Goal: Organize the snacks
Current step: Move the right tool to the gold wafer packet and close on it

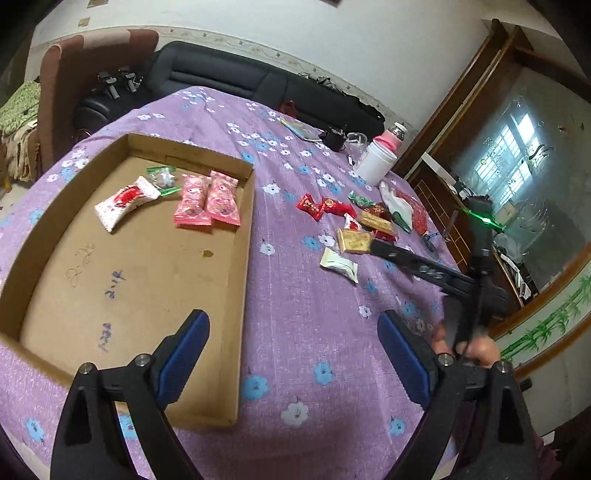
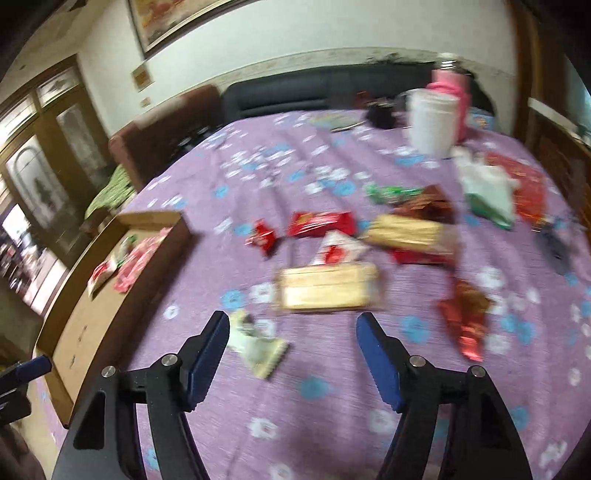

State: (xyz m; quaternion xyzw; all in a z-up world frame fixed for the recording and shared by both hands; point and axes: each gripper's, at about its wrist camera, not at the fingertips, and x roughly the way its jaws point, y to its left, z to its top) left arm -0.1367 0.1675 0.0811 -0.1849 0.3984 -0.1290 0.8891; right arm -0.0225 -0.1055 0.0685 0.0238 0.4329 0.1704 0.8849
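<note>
Hovering my right gripper [image 2: 291, 343] with fingers spread and empty just short of the yellow biscuit packet [image 2: 327, 288], I line it up to straddle it. My left gripper [image 1: 293, 350] waits open beside the cardboard tray [image 1: 242, 295], where four snacks [image 1: 207, 201] already lie sorted.

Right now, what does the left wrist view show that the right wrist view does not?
Only the left wrist view shows the whole floor of the cardboard box, with two pink packets side by side, and the open left gripper.

Only the right wrist view shows a framed picture on the wall and the open right gripper.

Both show the purple tablecloth, the loose snack pile and the white jar.
</note>
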